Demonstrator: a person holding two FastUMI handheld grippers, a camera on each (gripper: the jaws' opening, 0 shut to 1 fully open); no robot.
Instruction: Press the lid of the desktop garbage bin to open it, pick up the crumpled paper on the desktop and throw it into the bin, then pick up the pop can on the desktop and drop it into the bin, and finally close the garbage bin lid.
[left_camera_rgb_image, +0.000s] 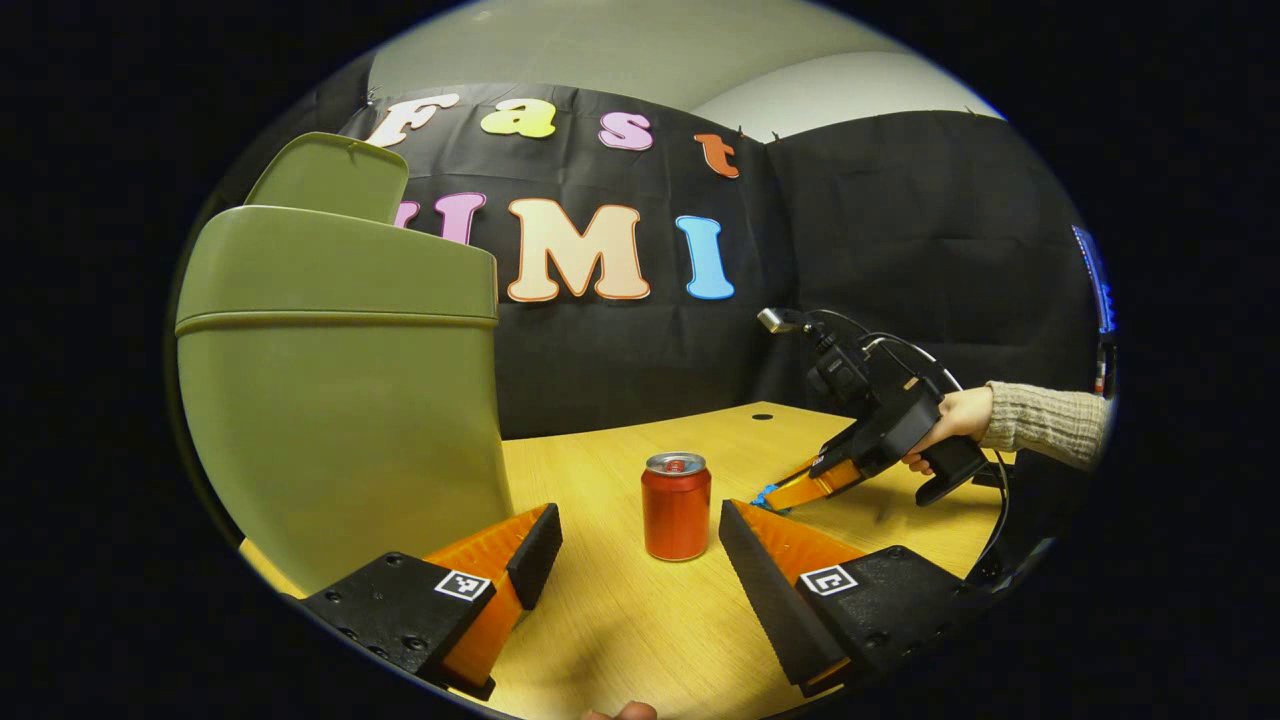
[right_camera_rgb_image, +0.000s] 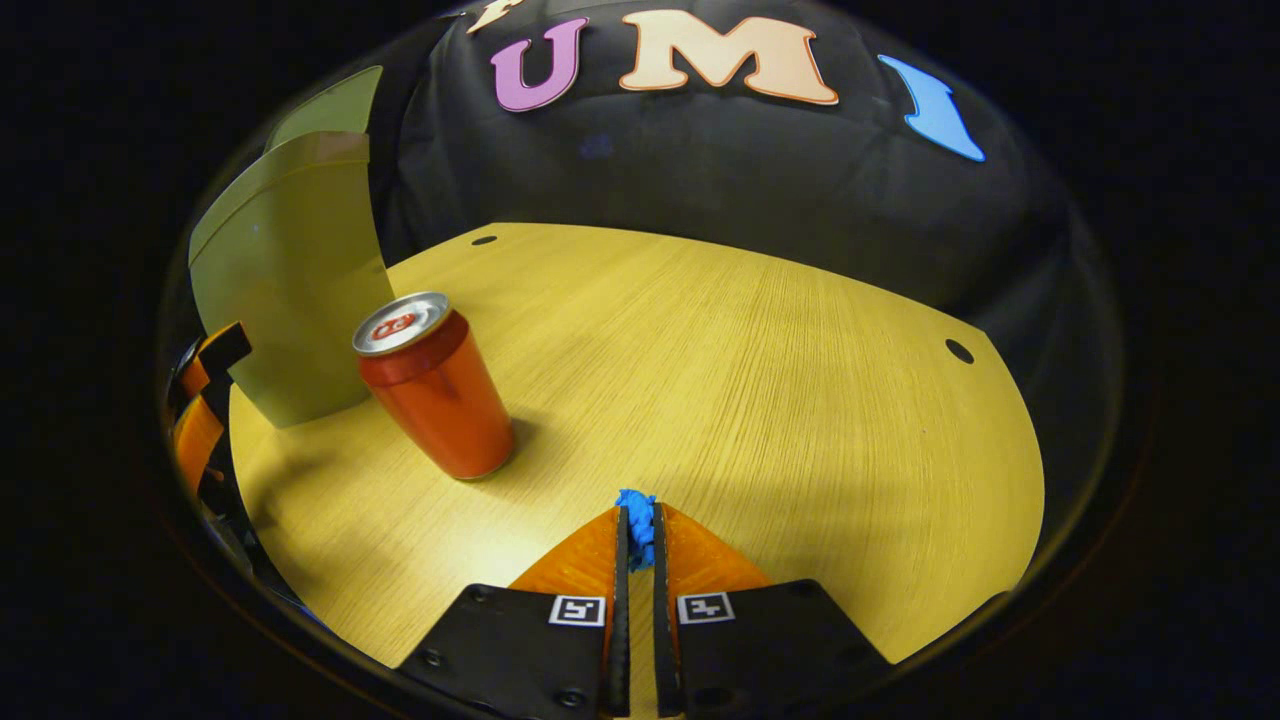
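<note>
Left gripper (left_camera_rgb_image: 640, 545) jaws spread wide, pop can (left_camera_rgb_image: 677, 505) upright on the desk (left_camera_rgb_image: 620, 620) between them, untouched. Bin (left_camera_rgb_image: 340, 400) just left of the can, lid (left_camera_rgb_image: 330, 175) up. Right gripper (right_camera_rgb_image: 638, 525) clamps something small and blue (right_camera_rgb_image: 636, 520), possibly the crumpled paper.

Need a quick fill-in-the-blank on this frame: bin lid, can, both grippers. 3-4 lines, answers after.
1. The lid of the green bin is ____.
2. The red can stands ____ on the desk.
3. The left gripper has its fingers ____, the can ahead of their gap.
4. The right gripper is shut on a small ____ scrap.

Answers: open; upright; open; blue
</note>
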